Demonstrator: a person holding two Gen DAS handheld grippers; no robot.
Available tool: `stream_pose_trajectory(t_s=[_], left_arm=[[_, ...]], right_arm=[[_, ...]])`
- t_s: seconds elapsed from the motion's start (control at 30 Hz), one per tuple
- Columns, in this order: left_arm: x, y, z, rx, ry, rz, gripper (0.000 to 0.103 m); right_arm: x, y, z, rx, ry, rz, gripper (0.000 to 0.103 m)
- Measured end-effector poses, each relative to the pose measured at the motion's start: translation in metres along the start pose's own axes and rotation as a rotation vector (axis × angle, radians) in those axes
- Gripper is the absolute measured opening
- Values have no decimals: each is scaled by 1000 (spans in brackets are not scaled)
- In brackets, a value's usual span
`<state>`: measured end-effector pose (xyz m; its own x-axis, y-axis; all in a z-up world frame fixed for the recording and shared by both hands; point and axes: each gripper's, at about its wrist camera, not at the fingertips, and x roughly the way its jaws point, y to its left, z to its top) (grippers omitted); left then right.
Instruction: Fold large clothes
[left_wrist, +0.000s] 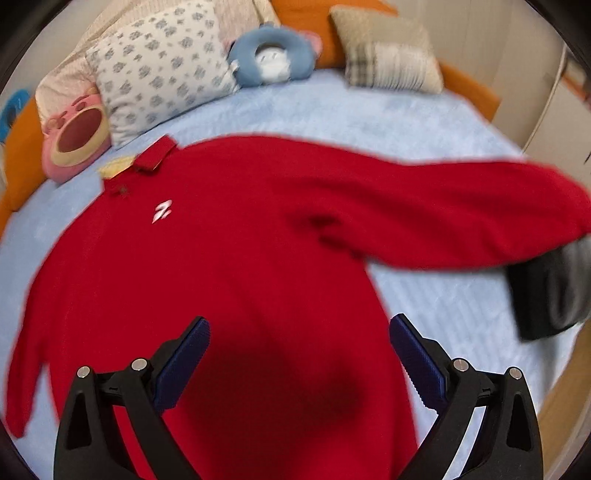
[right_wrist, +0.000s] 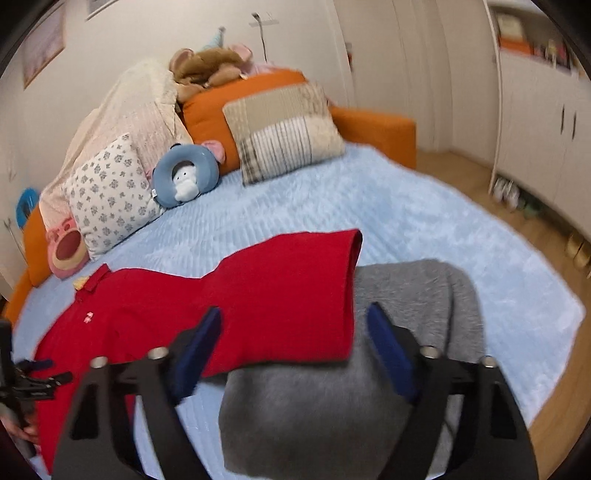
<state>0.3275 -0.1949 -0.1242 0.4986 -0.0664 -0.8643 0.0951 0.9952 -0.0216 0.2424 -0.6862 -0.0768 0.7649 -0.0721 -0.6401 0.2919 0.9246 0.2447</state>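
Red polo shirt (left_wrist: 221, 258) lies front-up on the pale blue blanket (left_wrist: 332, 110), collar toward the pillows, white chest logo showing. One sleeve stretches far out to the right in the left wrist view, its cuff end lapping over a grey garment (right_wrist: 406, 295) that sits near the blanket's near-right edge. Other sleeve trails down-left toward the blanket edge.

Edges & room: blanket is bare between shirt collar and the pillow row, w/ a wide open strip on the far-right side running to the wood floor (right_wrist: 461, 177). Back edge is crowded: floral pillow (left_wrist: 162, 62), pink plush (left_wrist: 74, 136), blue ring plush (left_wrist: 273, 55), plaid cushion (left_wrist: 388, 51), orange sofa back (right_wrist: 251, 96) behind them. White cabinets (right_wrist: 546, 122) stand beyond the floor, well apart from the bed.

Left gripper (left_wrist: 299, 332) hovers over the shirt's lower body, jaws spread wide, nothing between the blue pads (left_wrist: 188, 350); its shadow falls on the red fabric just below. Right gripper (right_wrist: 293, 325) hangs above the spot where the red sleeve meets the grey garment; jaws apart, pads not pressing cloth, sleeve edge seen between them from above. Frames are blurred, so contact w/ fabric can't be told for sure.
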Motion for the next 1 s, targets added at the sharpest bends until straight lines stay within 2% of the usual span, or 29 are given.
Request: stream_pose_trajectory(t_s=[0.07, 0.13, 0.17, 0.2, 0.3, 0.33, 0.4, 0.43, 0.47, 0.5, 0.53, 0.6, 0.67, 0.73, 0.9, 1.0], left_arm=[[1, 7, 6, -9, -59, -84, 98], [7, 19, 16, -36, -72, -158, 98], [10, 24, 20, -47, -75, -175, 98], [14, 29, 27, -59, -84, -175, 98], [28, 42, 55, -53, -124, -83, 98], [38, 47, 68, -57, -117, -49, 98], [55, 56, 86, -70, -81, -46, 96], [68, 63, 97, -83, -57, -64, 90], [77, 65, 104, -89, -41, -72, 73], [86, 68, 111, -92, -23, -71, 64], [97, 69, 120, -92, -8, -60, 54], [114, 68, 129, -83, 2, -56, 47], [131, 64, 138, -57, 15, -55, 21], [144, 59, 141, -36, 34, -61, 9], [167, 60, 147, -37, 66, -110, 6], [184, 68, 152, -80, 106, -149, 6]], right_arm=[[17, -4, 5, 6, 37, 22, 63], [25, -4, 5, 3, 53, 30, 51], [28, -3, 5, 0, 51, 38, 48], [29, -2, 5, -5, 43, 42, 45], [27, 1, 6, -20, 14, 66, 34], [27, 2, 8, -26, 12, 69, 29], [22, 5, 12, -44, 8, 77, 27], [19, 5, 15, -51, 2, 81, 24], [16, 7, 18, -57, -8, 84, 23], [12, 8, 22, -62, -19, 82, 20], [7, 7, 29, -65, -36, 73, 13], [-4, 7, 44, -61, -71, 73, 11], [-13, 9, 58, -70, -98, 59, 11], [-22, 16, 71, -95, -122, 49, 11], [-50, 58, 88, -181, -174, 94, 11], [-78, 100, 87, -246, -219, 184, 10]])
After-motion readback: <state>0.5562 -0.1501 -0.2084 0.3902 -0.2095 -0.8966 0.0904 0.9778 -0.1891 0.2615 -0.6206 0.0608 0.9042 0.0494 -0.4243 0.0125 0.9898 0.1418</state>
